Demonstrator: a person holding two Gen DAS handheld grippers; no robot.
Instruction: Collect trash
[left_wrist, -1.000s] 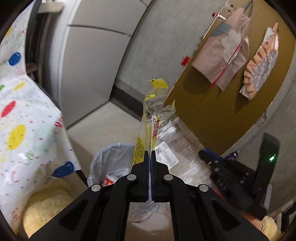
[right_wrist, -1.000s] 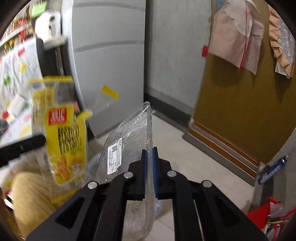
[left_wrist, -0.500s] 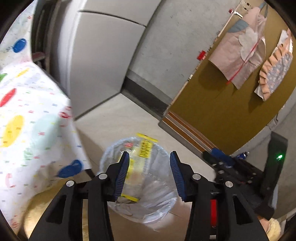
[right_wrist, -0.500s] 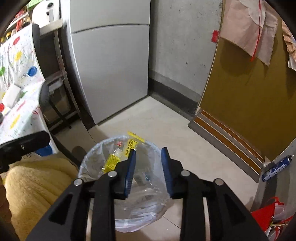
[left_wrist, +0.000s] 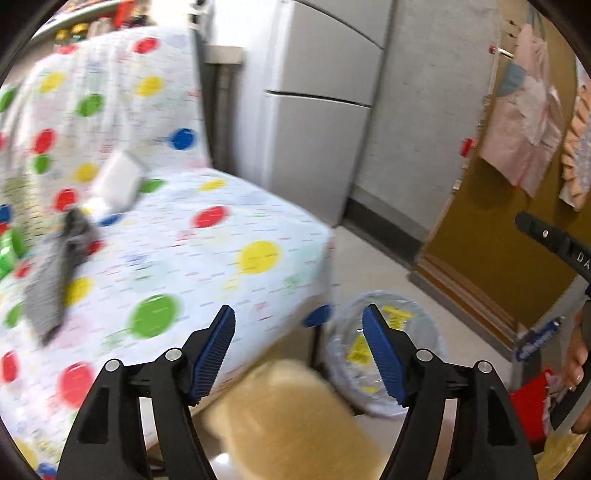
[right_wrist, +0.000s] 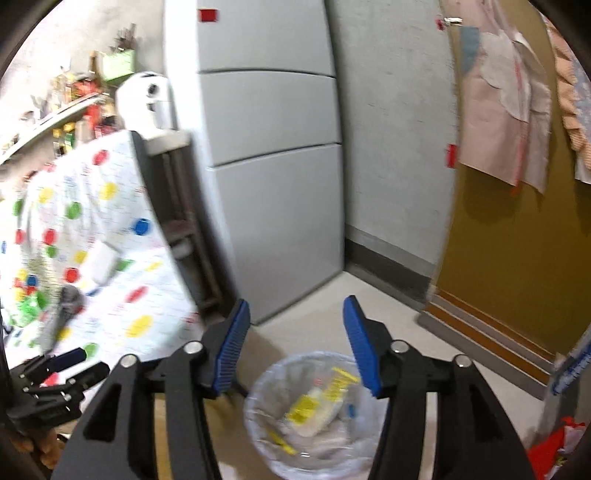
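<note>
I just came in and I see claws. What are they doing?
A person is picking up trash with a claw in each hand. Both the left claw and right claw have just been opening and are empty now. Yellow wrappers lie in the bin on the floor beside the spotted table. A grey cloth still lies there.

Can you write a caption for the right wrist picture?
Open right gripper above the lined trash bin, yellow wrappers inside.
</note>
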